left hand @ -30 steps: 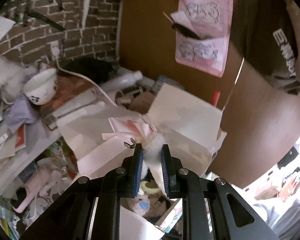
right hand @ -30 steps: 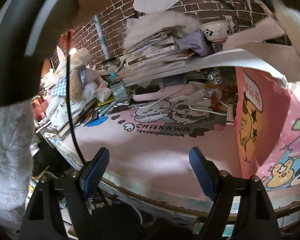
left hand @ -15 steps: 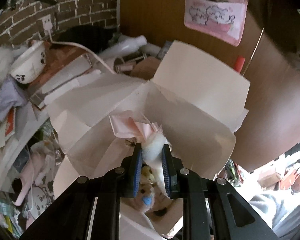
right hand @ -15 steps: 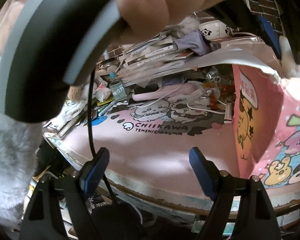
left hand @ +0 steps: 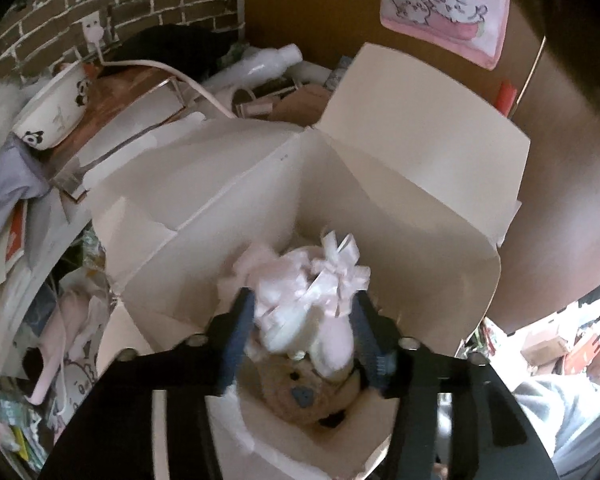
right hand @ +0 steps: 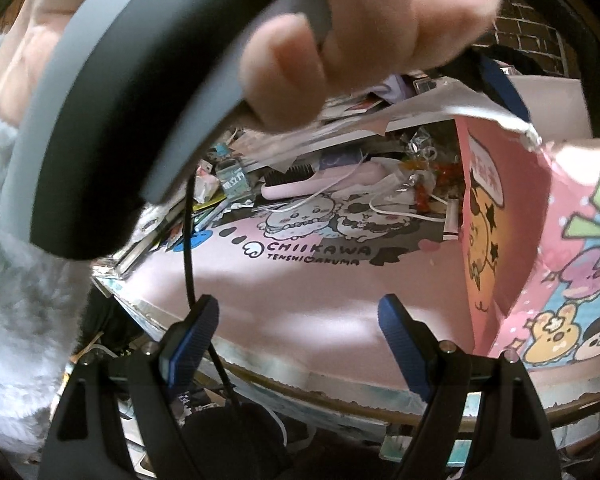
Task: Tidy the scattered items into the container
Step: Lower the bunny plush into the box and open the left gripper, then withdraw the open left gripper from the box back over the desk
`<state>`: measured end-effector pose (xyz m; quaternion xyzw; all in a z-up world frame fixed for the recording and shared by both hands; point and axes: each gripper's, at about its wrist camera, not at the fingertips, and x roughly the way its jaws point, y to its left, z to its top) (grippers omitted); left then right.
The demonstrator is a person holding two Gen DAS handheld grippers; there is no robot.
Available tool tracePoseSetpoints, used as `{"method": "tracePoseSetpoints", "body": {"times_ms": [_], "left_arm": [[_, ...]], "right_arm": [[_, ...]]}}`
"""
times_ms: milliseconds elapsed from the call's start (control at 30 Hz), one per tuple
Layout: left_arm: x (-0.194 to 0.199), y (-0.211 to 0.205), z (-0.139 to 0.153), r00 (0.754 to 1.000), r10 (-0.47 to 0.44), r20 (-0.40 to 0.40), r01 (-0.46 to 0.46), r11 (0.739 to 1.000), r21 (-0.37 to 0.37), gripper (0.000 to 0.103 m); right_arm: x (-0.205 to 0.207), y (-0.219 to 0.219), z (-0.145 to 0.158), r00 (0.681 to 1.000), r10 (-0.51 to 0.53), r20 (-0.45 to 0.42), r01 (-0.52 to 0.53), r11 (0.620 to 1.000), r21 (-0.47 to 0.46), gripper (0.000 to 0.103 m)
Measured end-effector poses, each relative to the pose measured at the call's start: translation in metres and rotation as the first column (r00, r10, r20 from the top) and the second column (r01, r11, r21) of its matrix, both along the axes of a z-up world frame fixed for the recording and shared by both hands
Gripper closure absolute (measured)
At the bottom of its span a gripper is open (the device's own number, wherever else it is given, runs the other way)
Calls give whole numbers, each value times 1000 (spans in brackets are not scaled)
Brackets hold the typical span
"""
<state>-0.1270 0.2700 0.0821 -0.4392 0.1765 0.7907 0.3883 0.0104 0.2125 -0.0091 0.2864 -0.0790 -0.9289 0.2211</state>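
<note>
An open cardboard box (left hand: pixel 419 200), pale inside, fills the left wrist view; its pink cartoon-printed outside (right hand: pixel 559 240) shows at the right of the right wrist view. Inside it a pink-and-white plush with a ribbon bow (left hand: pixel 311 292) rests on a brown bear plush (left hand: pixel 303 392). My left gripper (left hand: pixel 303 304) is down in the box mouth, open, its blue pads standing either side of the bow plush. My right gripper (right hand: pixel 300 316) hangs open and holds nothing above the pink desk mat (right hand: pixel 319 280).
A panda bowl (left hand: pixel 56 108), a white bottle (left hand: pixel 268 60), a cable and stacked papers crowd the desk behind the box. A pink hairbrush (right hand: pixel 311 178) and small clutter line the mat's far edge. A hand (right hand: pixel 339 40) on a gripper handle and a fuzzy sleeve (right hand: pixel 20 280) fill the upper left.
My left gripper went down into the box and its jaws spread apart, so the bow plush now lies loose on the bear. The right gripper has stayed put.
</note>
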Motion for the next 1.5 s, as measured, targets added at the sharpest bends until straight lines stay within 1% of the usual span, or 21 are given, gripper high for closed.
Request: {"method": "tracePoseSetpoints", "body": {"times_ms": [67,200,267,500,567,667,800,867,1067,1133,1233,1400,1433,1500], "left_arm": [[-1,-2,3,1000,10,-13,-10,1000,-2,38],[1,-6,9,999,19,-39,-19,1000,2,34],[2,-10,13,998,27,-63,-27,1000,7,25],[11,-28,31,986,67,-150,-62,997,39,22],[16,-37,38,979,88,-185,-79,995,55,17],[23,-50,46,965,117,-234,-103,992,73,16],[32,-70,55,942,168,-291,-145,985,97,14],[37,-79,59,928,191,-320,-164,980,110,11],[54,-111,69,874,279,-398,-236,959,155,7],[60,-120,71,855,307,-418,-258,951,170,5],[69,-138,71,824,362,-435,-307,932,193,3],[77,-166,65,785,442,-435,-382,897,222,2],[78,-172,62,779,458,-429,-396,889,229,2],[78,-188,56,763,504,-405,-439,864,248,2]], "right_arm": [[0,0,0,1000,-1,1,1,1000,-2,23],[-1,0,-1,1000,-1,-3,1,1000,1,23],[-1,0,-1,1000,-2,-3,2,1000,2,23],[-1,1,-2,1000,-8,-5,8,1000,6,23],[-1,0,-2,1000,-10,-6,10,1000,8,23],[0,-1,-1,1000,-10,-6,10,1000,12,23],[-2,-3,-3,1000,-10,-2,10,1000,15,23],[-2,-4,-3,1000,-10,0,10,1000,16,23],[-5,-4,-5,1000,-14,4,14,1000,20,22],[-5,-4,-5,1000,-19,4,19,1000,19,18],[-6,-4,-3,1000,-28,-2,28,999,18,17],[-6,-9,-1,999,-41,-17,42,998,45,17],[-6,-10,-1,999,-44,-18,45,998,50,17],[-6,-12,0,998,-53,-20,55,997,62,17]]}}
